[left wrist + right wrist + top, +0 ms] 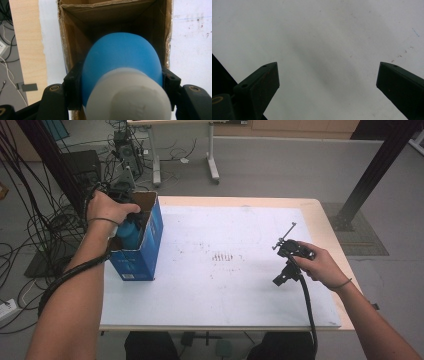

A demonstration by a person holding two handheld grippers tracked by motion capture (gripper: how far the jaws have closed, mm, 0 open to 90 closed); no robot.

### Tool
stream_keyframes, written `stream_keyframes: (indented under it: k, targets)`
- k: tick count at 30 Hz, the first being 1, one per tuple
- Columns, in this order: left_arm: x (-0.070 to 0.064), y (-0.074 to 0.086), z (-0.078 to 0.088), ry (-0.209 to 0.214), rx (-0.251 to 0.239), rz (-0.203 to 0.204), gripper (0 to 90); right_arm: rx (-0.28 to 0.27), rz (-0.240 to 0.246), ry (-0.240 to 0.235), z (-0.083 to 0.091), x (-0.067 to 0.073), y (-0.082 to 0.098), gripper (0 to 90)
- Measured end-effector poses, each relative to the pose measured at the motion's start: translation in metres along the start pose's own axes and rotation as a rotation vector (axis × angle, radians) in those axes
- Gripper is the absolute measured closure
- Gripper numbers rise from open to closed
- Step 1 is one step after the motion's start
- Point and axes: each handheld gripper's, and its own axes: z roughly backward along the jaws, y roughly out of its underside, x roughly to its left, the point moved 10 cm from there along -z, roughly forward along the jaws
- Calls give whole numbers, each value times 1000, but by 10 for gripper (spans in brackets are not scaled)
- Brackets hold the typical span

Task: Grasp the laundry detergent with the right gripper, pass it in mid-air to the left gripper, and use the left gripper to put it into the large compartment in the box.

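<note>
While the left gripper (121, 82) clamped a blue plastic bottle with a white cap (122, 65), its two black jaws pressed on either side of the bottle's body just past the cap. Bottle pointed base-first away from the gripper into the open top of a tall blue cardboard box with a bare brown inside (75, 32). Box mouth sat directly beyond the jaws, its brown walls ringing the bottle. In the high view the left hand (107, 210) was over the box (142, 255), gripper mostly hidden under it, bottle (129, 232) partly inside the opening. Box stood on the white table sheet (225, 285), at its edge on the left gripper's side.

Right gripper (328, 82) was open, jaws spread wide, nothing between them, facing bare white sheet (317, 37) close in front. In the high view the right gripper (281, 279) was held in the right hand (317, 265) just above the sheet, well apart from the box and from the left gripper. Beyond the table lay grey floor with loose black cables (30, 240).
</note>
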Motion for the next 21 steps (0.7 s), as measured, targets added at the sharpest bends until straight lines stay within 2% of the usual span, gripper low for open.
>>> stream_keyframes:
  k: [4, 21]
  targets:
    - [1, 1, -6, -14, -1, 1, 377, 1, 1, 0, 0, 0, 1, 47]
    - [-1, 6, -24, -22, 23, 1, 376, 9, -7, 1, -2, -1, 5, 50]
